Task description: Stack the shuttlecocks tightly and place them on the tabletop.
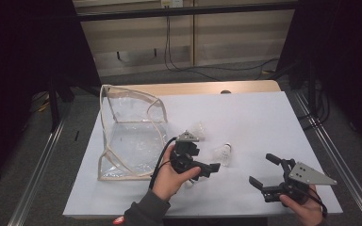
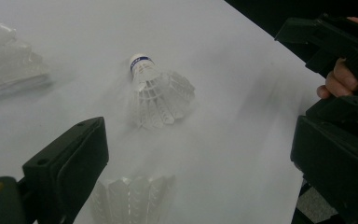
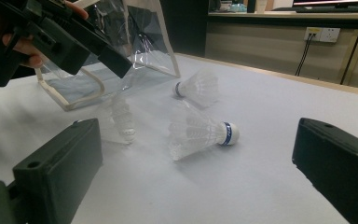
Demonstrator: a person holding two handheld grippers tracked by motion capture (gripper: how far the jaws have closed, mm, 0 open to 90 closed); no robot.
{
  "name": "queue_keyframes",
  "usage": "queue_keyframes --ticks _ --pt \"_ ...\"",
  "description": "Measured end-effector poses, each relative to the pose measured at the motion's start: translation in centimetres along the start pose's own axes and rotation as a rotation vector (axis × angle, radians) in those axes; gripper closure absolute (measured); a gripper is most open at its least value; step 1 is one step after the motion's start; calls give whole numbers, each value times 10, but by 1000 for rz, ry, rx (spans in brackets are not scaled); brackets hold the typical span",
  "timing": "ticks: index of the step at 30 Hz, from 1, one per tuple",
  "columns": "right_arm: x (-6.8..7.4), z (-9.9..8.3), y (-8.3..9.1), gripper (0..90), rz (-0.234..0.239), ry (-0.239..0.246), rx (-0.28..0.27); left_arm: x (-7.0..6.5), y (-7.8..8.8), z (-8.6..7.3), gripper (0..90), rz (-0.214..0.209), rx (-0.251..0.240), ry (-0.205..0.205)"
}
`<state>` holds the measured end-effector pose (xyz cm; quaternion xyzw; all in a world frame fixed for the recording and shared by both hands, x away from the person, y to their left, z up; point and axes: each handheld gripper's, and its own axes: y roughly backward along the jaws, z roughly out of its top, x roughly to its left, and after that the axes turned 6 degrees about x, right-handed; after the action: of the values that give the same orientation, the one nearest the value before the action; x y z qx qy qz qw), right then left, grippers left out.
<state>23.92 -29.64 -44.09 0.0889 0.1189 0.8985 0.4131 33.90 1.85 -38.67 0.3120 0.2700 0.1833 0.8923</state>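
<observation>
Three shuttlecocks (image 3: pixel 198 134) (image 3: pixel 196 87) (image 3: pixel 119 119); one clear bag (image 1: pixel 131 132); one table (image 1: pixel 254 117); two grippers (image 1: pixel 206 166) (image 1: pixel 263 170).

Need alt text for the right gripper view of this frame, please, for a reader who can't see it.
Three white shuttlecocks lie on a pale table; the nearest shuttlecock rests on its side, blue-banded cork pointing right, between the open black jaws of the right tool. Behind stands a clear plastic bag, with the left tool held in a hand at upper left.

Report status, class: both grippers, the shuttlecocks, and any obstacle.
Left gripper open, above a shuttlecock. Right gripper open, empty. Middle shuttlecock lying on its side, free. Clear bag open; nothing blocking.
</observation>
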Motion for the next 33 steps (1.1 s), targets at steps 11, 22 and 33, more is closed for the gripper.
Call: queue_keyframes --ticks 11,22,33 --pt "0 0 -1 8 1 2 -2 -4 6 -8 43 -30 3 -17" --pt "1 0 -1 8 0 8 -1 -6 9 -14 43 -42 6 -24" --pt "1 0 0 8 -1 8 0 -12 10 -22 43 -67 17 -49"
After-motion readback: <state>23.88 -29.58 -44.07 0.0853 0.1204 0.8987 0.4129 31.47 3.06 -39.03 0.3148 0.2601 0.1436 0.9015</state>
